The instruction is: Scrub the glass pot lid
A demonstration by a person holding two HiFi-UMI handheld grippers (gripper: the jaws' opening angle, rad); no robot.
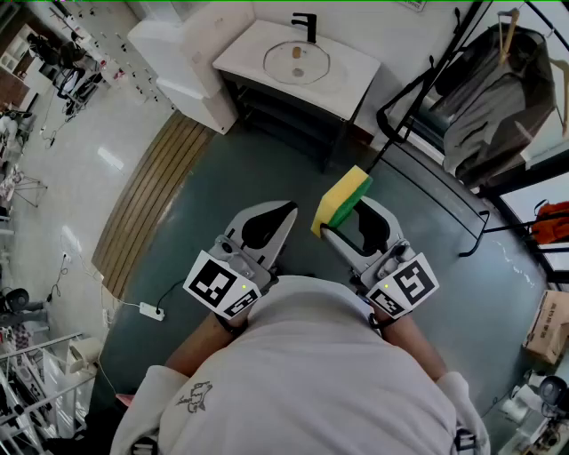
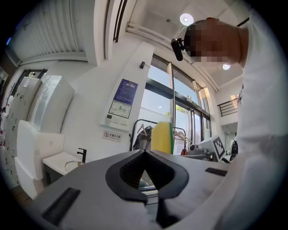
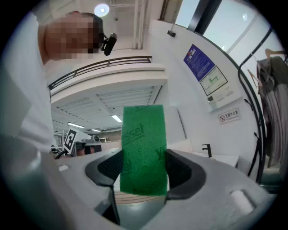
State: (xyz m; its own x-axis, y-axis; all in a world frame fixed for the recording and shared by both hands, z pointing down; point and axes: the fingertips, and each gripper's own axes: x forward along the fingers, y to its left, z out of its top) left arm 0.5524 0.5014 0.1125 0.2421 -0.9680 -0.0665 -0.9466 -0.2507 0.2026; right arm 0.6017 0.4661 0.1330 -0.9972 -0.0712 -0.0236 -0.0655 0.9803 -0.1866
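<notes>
My right gripper (image 1: 342, 222) is shut on a yellow sponge with a green scouring face (image 1: 340, 200), held upright in front of me. In the right gripper view the green face (image 3: 143, 148) fills the gap between the jaws (image 3: 144, 155). The left gripper (image 1: 289, 210) is beside it, shut with nothing in it, its tips meeting (image 2: 145, 152). From the left gripper view the sponge (image 2: 162, 137) stands just to the right. No glass pot lid shows in any view. Both grippers hang over the dark floor, a few steps short of the sink.
A white vanity (image 1: 356, 75) with a round basin (image 1: 298, 62) and a black faucet (image 1: 305, 25) stands ahead. A black clothes rack with a grey garment (image 1: 498, 98) is at the right. A wooden floor strip (image 1: 147, 200), a power strip (image 1: 149, 310) and a cardboard box (image 1: 547, 329) lie around.
</notes>
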